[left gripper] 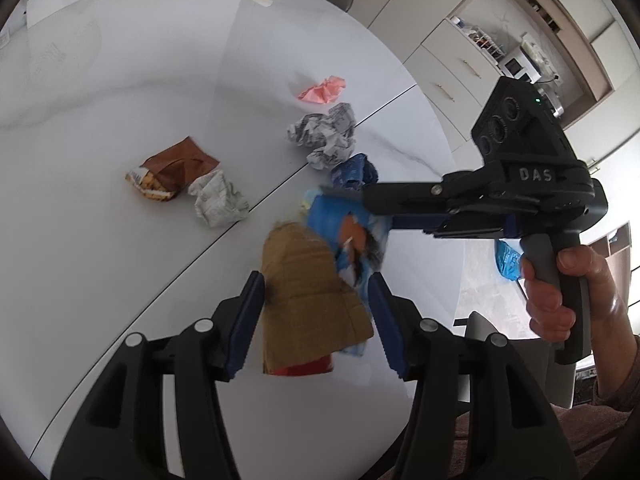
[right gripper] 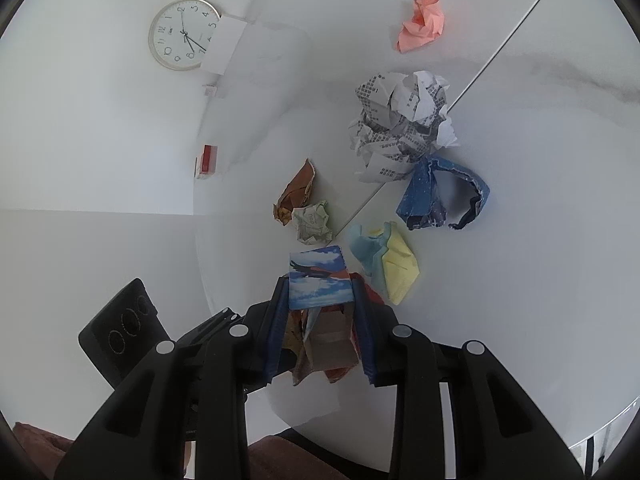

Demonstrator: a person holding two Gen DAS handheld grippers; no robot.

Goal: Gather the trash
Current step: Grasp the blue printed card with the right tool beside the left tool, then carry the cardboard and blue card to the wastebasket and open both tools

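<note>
Right gripper (right gripper: 320, 312) clamped on blue sky-print wrapper (right gripper: 320, 280); left gripper (left gripper: 316, 320) half-open around tan bag (left gripper: 308, 304), pad contact unclear; crumpled paper (right gripper: 400, 128) on white table (right gripper: 540, 240)

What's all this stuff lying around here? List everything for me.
table: one, white marbled, under everything
pink paper ball: one, far end
printed paper wad: one, white-grey, mid-table
blue wrapper: one, beside the wad
brown packet: one, next to a small paper ball
yellow and blue sheets: near the right gripper
brown paper bag: one, between the left gripper's fingers
sky-picture carton: one, blue, clamped
clock: one, wall
left gripper: black
right gripper: black, hand-held
</note>
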